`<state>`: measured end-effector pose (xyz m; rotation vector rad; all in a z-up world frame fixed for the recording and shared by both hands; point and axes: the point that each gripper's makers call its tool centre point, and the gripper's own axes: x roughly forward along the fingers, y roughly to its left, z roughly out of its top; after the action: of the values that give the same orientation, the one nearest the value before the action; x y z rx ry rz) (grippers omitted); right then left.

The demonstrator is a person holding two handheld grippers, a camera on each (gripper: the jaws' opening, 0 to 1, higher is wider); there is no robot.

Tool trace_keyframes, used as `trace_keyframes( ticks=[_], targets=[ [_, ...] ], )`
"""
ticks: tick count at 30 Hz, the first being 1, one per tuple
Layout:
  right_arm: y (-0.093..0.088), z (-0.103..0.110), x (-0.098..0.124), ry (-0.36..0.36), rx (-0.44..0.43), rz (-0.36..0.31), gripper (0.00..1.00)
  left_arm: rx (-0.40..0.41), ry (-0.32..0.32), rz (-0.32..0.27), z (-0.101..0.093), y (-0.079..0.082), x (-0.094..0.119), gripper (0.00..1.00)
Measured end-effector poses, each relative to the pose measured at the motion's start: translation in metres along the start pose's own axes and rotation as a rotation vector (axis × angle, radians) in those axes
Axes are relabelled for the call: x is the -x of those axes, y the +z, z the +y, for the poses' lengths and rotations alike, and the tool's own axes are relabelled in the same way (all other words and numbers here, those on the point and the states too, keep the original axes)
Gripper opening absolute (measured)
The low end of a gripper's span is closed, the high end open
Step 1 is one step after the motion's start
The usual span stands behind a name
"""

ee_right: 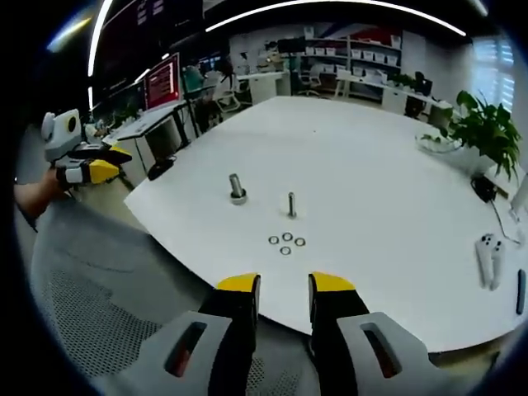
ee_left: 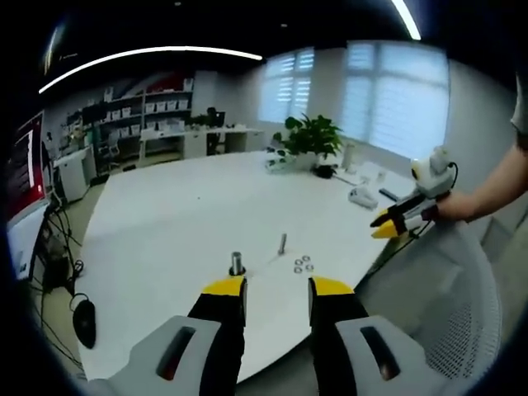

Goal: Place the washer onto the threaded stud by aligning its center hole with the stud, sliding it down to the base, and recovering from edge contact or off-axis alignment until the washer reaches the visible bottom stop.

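Several small washers [ee_left: 303, 265] [ee_right: 286, 242] lie in a cluster on the white table [ee_left: 181, 214] [ee_right: 371, 165], near its front edge. A thin threaded stud [ee_left: 282, 243] [ee_right: 291, 204] stands upright just behind them. A thicker stud on a round base [ee_left: 237, 263] [ee_right: 237, 188] stands to its left. My left gripper [ee_left: 278, 289] is open, held off the table's edge, short of the thick stud. My right gripper [ee_right: 285, 285] is open too, below the washers and clear of the table. Each gripper appears in the other's view, the right one [ee_left: 404, 216] and the left one [ee_right: 87, 169]. Nothing is between either pair of jaws.
A mesh chair back [ee_left: 462, 305] [ee_right: 91, 272] sits by the table edge under the grippers. A potted plant [ee_left: 309, 136] [ee_right: 483, 124] and a white controller [ee_right: 489, 257] rest on the table's far side. Desks, monitors [ee_right: 162, 82] and shelves line the room behind.
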<state>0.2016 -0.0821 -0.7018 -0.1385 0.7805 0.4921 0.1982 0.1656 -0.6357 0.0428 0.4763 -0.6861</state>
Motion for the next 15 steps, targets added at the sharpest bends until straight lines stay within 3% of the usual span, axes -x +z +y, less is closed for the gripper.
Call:
trace_keyframes(
  ticks=[15],
  targets=[
    [-0.0011,0.0007,-0.0007,0.003,0.001,0.008,0.26,-0.023,0.000,-0.006,0.0005,0.0009,0.0000,0.29]
  ],
)
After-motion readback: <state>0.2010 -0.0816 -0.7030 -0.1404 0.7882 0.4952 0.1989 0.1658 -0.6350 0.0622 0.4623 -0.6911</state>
